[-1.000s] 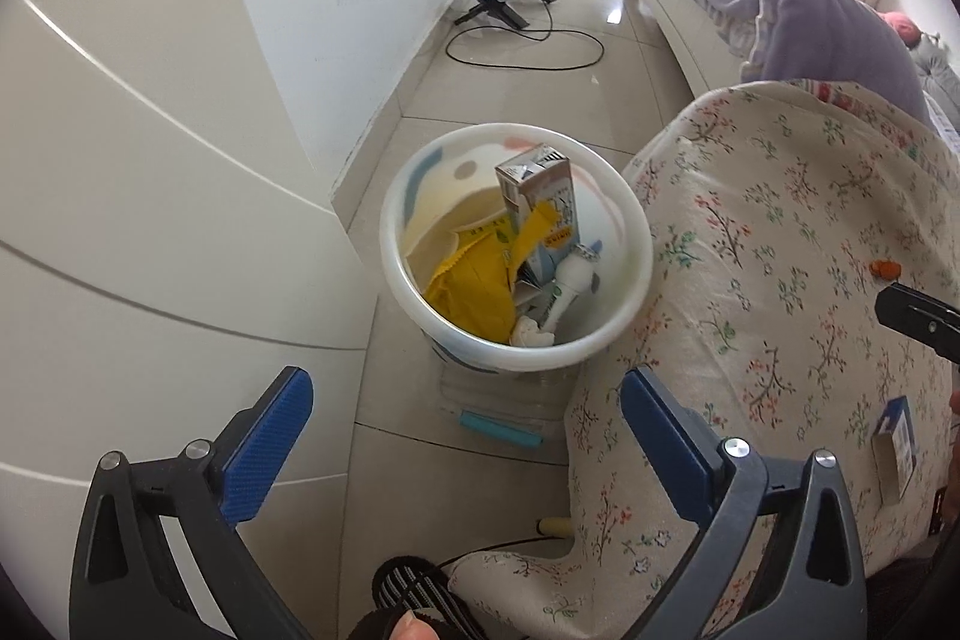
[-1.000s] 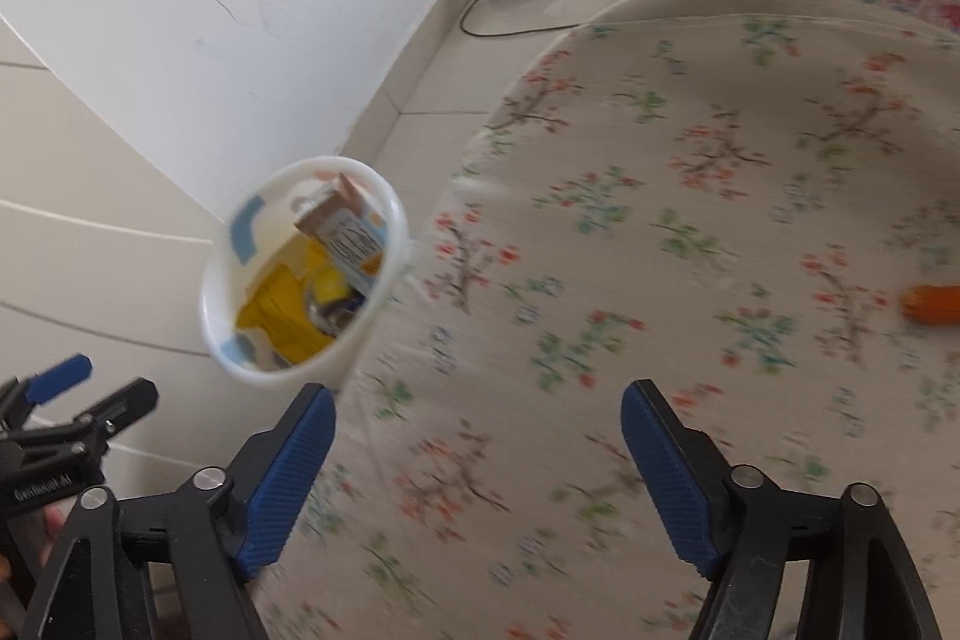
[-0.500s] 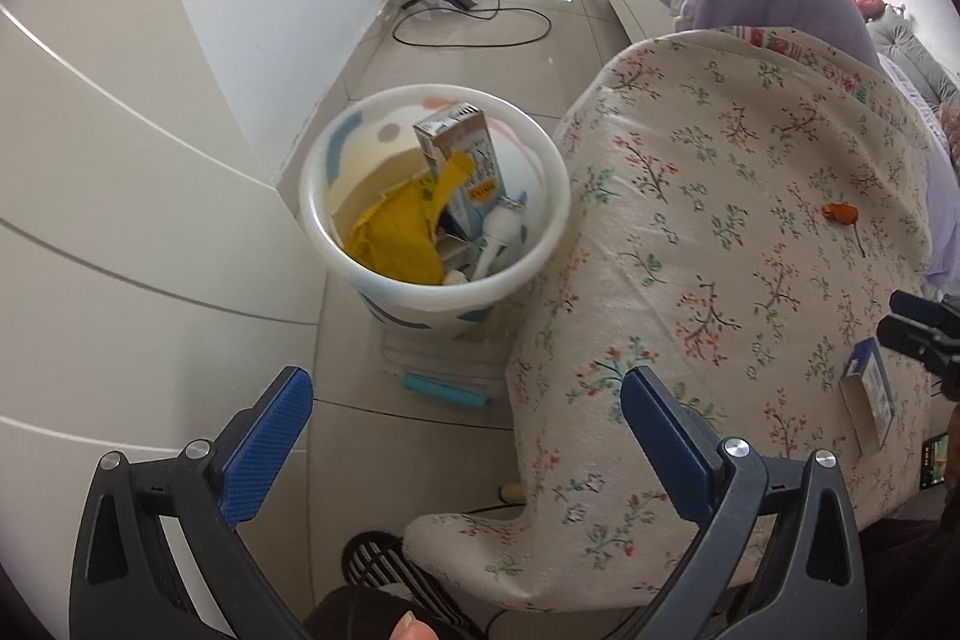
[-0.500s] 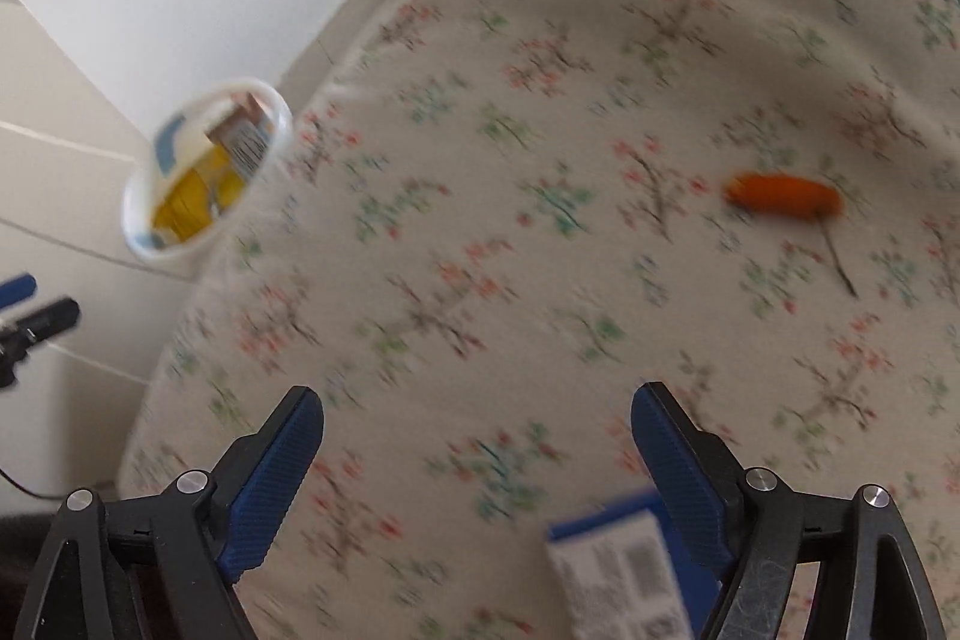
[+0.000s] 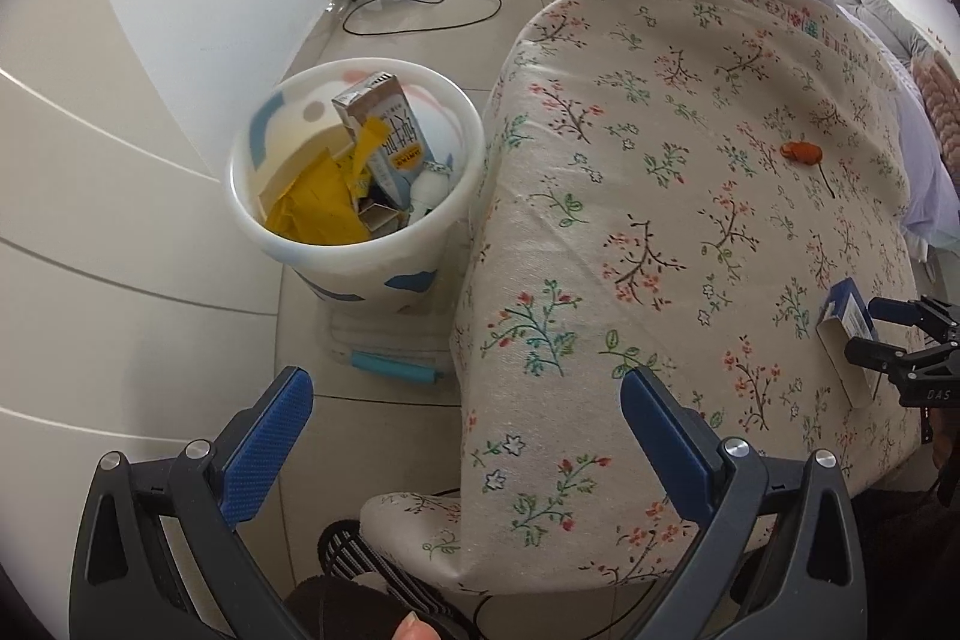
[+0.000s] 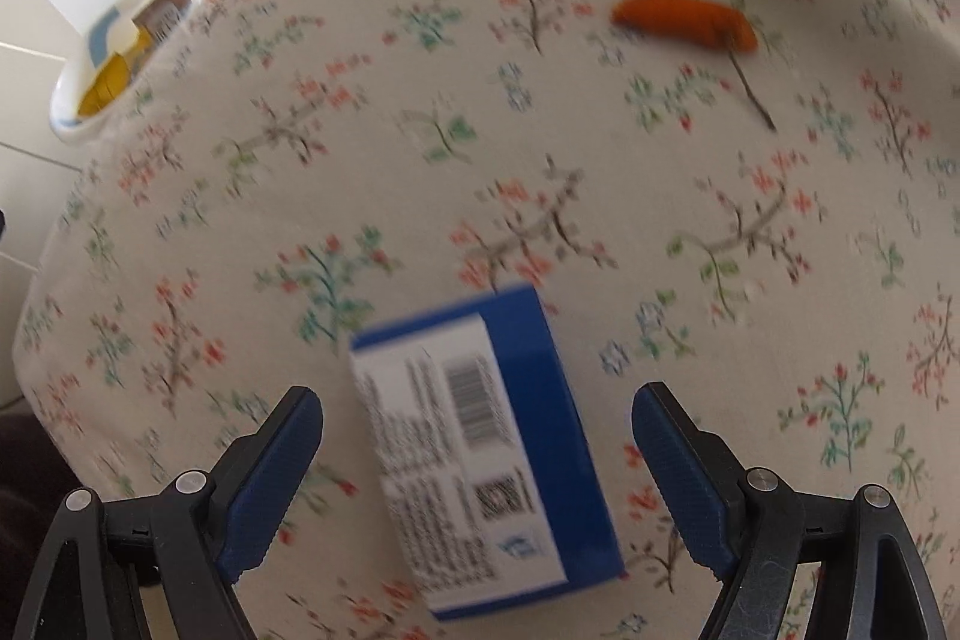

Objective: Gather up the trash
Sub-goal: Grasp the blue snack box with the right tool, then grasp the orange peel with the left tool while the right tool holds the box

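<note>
Right wrist view: blue box (image 6: 480,460) lies flat on floral cloth (image 6: 420,160), long axis near-to-far, between wide-open right gripper (image 6: 477,466), untouched. Left wrist view alone shows bin (image 5: 354,244) contents; left gripper (image 5: 462,436) open, empty.

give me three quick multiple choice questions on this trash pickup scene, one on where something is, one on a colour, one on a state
1. Where does the blue box lie?
A. in the bin
B. on the floral cloth, between the right gripper's jaws
C. on the floor

2. What colour is the crumpled wrapper in the trash bin?
A. yellow
B. green
C. red

3. How is the right gripper?
A. shut on the box
B. shut on nothing
C. open, not touching the box

Answers: 1 B, the box rests on the floral cloth between the jaws. 2 A, it shows bright yellow. 3 C, gaps show on both sides.
</note>
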Motion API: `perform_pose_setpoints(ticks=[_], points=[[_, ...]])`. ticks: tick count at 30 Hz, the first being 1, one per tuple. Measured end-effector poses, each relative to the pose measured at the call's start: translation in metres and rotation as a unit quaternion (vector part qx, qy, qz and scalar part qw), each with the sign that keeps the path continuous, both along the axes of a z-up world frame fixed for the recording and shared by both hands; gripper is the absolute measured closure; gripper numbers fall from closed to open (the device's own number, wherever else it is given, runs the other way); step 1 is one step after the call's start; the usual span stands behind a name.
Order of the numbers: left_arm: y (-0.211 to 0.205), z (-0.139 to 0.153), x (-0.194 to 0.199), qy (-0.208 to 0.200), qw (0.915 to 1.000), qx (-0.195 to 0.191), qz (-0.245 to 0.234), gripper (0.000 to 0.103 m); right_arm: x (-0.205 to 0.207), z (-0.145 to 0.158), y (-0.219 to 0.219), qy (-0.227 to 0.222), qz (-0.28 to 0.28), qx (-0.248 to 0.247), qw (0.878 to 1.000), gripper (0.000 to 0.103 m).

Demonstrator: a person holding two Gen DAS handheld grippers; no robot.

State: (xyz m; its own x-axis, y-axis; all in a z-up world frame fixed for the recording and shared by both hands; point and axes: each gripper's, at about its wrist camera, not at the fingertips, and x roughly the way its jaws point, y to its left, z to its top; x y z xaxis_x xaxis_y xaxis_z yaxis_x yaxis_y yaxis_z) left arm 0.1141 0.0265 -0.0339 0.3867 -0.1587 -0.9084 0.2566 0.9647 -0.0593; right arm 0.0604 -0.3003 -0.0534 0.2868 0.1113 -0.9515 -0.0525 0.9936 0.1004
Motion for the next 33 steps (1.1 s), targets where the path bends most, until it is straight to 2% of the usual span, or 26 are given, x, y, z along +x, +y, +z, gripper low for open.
perform_pose_setpoints(ticks=[12, 15, 16, 17, 20, 25, 33], points=[[-0.024, -0.006, -0.005, 0.003, 0.9998, 0.010, -0.018, 0.000, -0.012, -0.018, 0.009, 0.033, 0.041, -0.027, 0.998, 0.016], [-0.029, -0.006, -0.004, 0.003, 0.9998, 0.011, -0.018, 0.000, -0.012, -0.017, 0.011, 0.031, 0.044, -0.040, 0.998, 0.027], [-0.032, -0.005, -0.004, 0.003, 0.9998, 0.011, -0.018, 0.000, -0.012, -0.015, 0.010, 0.028, 0.045, -0.043, 0.998, 0.036], [-0.034, -0.005, -0.003, 0.003, 0.9998, 0.011, -0.018, 0.000, -0.011, -0.014, 0.010, 0.026, 0.044, -0.042, 0.998, 0.039], [-0.042, -0.003, 0.000, 0.002, 0.9998, 0.010, -0.018, 0.000, -0.006, -0.009, 0.000, 0.027, 0.022, -0.019, 0.999, 0.040], [-0.069, 0.005, 0.006, -0.016, 0.9994, 0.008, -0.029, 0.000, 0.001, 0.007, -0.030, 0.004, -0.031, -0.011, 0.999, 0.040], [-0.144, 0.010, 0.012, -0.022, 0.9954, -0.001, -0.093, 0.000, 0.005, 0.029, -0.092, -0.025, -0.124, 0.017, 0.992, 0.040]])
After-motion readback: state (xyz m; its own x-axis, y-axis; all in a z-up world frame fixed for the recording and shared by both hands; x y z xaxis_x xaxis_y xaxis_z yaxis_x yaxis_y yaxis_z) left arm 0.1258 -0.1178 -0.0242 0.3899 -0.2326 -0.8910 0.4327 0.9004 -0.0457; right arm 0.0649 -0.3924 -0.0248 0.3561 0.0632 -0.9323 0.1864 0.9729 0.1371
